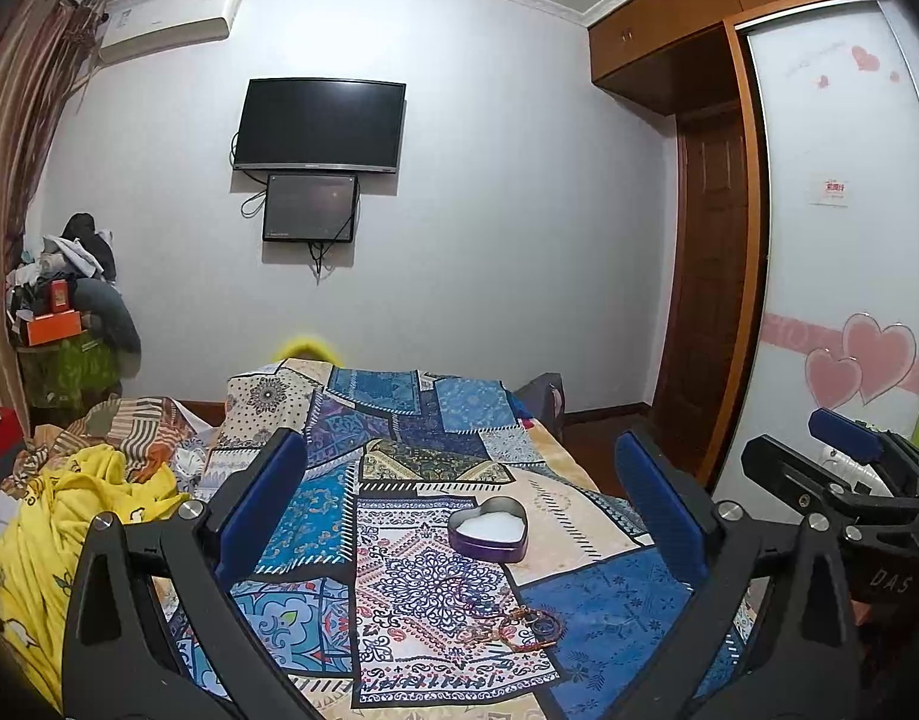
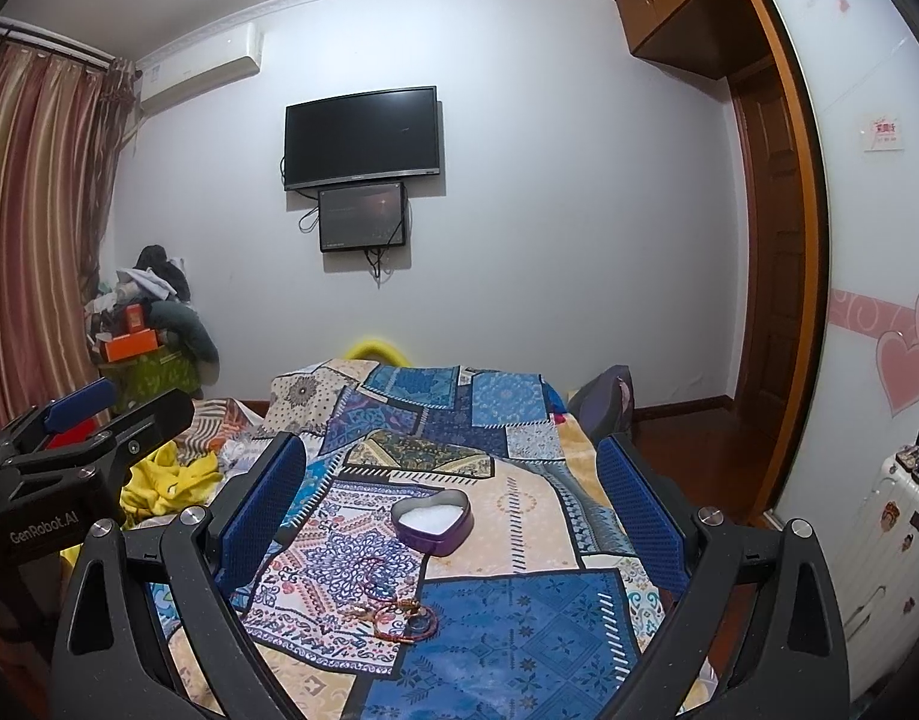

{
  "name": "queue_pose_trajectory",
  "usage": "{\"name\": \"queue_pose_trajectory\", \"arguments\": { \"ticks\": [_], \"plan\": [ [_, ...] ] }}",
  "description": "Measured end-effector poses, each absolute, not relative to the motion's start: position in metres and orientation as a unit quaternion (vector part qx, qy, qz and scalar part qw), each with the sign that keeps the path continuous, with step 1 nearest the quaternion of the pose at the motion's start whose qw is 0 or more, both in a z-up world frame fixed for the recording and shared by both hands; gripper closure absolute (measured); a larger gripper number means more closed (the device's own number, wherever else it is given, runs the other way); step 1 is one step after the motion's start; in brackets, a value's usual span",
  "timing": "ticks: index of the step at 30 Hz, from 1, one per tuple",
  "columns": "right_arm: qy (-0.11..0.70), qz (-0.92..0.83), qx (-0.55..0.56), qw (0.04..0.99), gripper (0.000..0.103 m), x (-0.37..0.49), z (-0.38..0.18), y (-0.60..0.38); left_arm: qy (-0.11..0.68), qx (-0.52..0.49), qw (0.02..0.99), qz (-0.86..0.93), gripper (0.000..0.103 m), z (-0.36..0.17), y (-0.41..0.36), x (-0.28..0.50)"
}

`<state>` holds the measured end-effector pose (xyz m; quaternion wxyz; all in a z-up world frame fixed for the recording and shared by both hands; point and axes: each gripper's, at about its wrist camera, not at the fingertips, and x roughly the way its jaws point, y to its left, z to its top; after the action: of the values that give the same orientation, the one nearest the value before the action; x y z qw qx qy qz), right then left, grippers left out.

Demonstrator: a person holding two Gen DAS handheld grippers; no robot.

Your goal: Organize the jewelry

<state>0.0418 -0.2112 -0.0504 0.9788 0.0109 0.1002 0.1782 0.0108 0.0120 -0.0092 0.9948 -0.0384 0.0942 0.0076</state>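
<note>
**Both claws wide open above a bed, jewelry lying untouched below**

Your left gripper hangs with its blue pads spread wide and nothing between them. The tangle of bracelets lies on the patchwork bedspread under the gap between the fingers, nearer the right pad, apart from both. Just beyond it sits the purple heart-shaped tin, lid off, white lining showing, close to the bracelets but not touching them.

Your right gripper is likewise spread wide and empty. From its camera the bracelets lie low between the fingers, slightly left of centre, with the tin behind them.

Each camera catches the other gripper at the frame's edge, seen from the side and partly cut off. The bracelets are thin cords and beads against a busy print; how many pieces there are, and which strand belongs to which, cannot be made out. Something yellow at the far end of the bed is blurred.

The bedspread covers the bed in blue, cream and navy patches, with a rumpled yellow blanket to the left. On the pale far wall hang a dark television, a smaller screen beneath it, and an air conditioner. Striped curtains stand left; a wardrobe with pink hearts stands right.
</note>
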Motion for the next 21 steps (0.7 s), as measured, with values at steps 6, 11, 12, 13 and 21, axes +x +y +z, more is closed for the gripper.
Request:
{"name": "queue_pose_trajectory", "arguments": {
  "ticks": [6,11,12,13,21],
  "plan": [
    [0.101,0.178,0.011,0.979,0.006,0.0417,-0.0503,-0.2107,0.094,-0.039,0.995,0.007,0.0,-0.0099,0.0133,0.0093],
    [0.101,0.178,0.011,0.979,0.006,0.0419,-0.0509,-0.2111,0.094,-0.039,0.995,0.007,0.0,-0.0099,0.013,0.009],
    [0.102,0.178,0.011,0.979,0.006,0.0413,-0.0511,-0.211,0.094,-0.039,0.995,0.007,0.0,-0.01,0.0132,0.0086],
    [0.102,0.178,0.011,0.979,0.006,0.0414,-0.0511,-0.2109,0.094,-0.039,0.995,0.007,0.0,-0.0098,0.0135,0.0088],
    [0.102,0.178,0.011,0.979,0.006,0.0411,-0.0508,-0.2108,0.095,-0.04,0.995,0.006,0.0,-0.0098,0.0139,0.0087]
  ]
}}
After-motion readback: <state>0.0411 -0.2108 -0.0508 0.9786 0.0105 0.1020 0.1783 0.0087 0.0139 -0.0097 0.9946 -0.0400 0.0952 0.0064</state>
